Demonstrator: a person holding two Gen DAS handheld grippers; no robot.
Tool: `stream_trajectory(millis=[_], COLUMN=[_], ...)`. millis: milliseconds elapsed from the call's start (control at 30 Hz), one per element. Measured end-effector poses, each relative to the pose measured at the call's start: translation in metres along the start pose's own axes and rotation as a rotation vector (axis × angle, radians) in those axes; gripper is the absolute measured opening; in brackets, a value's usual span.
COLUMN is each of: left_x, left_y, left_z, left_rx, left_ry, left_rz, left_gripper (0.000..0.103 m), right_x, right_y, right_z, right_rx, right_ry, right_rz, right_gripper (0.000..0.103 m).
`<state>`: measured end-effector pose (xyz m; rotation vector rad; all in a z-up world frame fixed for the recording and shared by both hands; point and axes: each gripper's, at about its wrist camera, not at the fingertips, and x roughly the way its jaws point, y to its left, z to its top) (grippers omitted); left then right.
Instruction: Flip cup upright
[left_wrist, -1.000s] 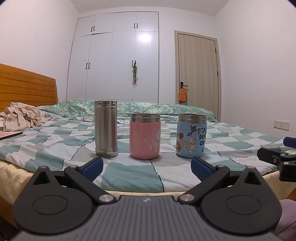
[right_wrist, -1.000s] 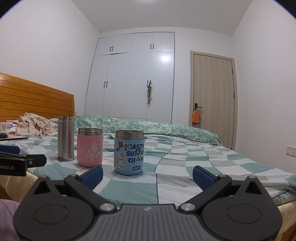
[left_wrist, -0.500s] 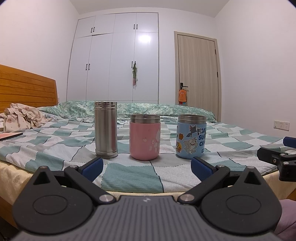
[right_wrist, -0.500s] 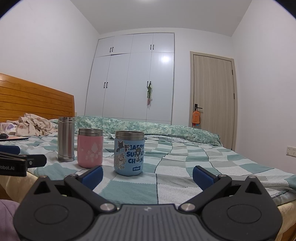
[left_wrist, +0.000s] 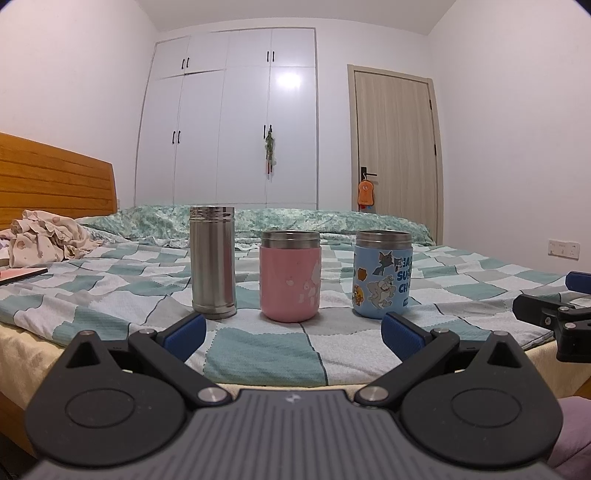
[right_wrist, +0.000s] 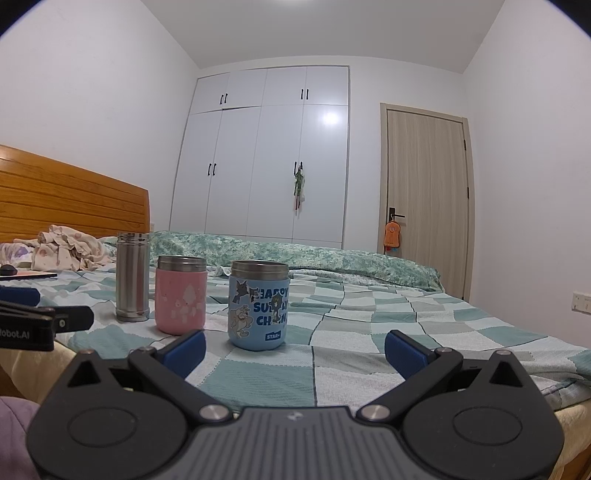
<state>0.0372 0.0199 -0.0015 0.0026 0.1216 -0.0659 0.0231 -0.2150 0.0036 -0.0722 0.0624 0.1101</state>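
Observation:
Three cups stand in a row on the checked bedspread: a tall steel cup, a pink cup and a blue cartoon cup, all with steel rims up. My left gripper is open and empty, just in front of the pink cup. My right gripper is open and empty, in front and right of the blue cup. The right wrist view also shows the pink cup and steel cup.
The bed's front edge lies just under both grippers. A crumpled cloth and a flat book lie at the left by the wooden headboard. A folded duvet runs along the back. Wardrobe and door stand behind.
Both views have barely shifted. The cups have not moved and both grippers stay open.

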Motion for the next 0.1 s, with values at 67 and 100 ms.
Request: stream_trajectory(millis=[67, 100], left_x=[-0.0003, 0.0000], left_y=[0.0001, 0.0001], left_z=[-0.0003, -0.0004], left_rx=[-0.001, -0.001], left_ry=[-0.003, -0.002], left_rz=[0.004, 0.005], left_gripper=[0.103, 0.103], right_x=[-0.0002, -0.0002], right_y=[-0.0002, -0.0003], right_z=[0.0004, 0.0007], right_rx=[0.000, 0.000], right_ry=[-0.001, -0.002], right_rz=[0.001, 0.001], right_gripper=[0.103, 0.103])
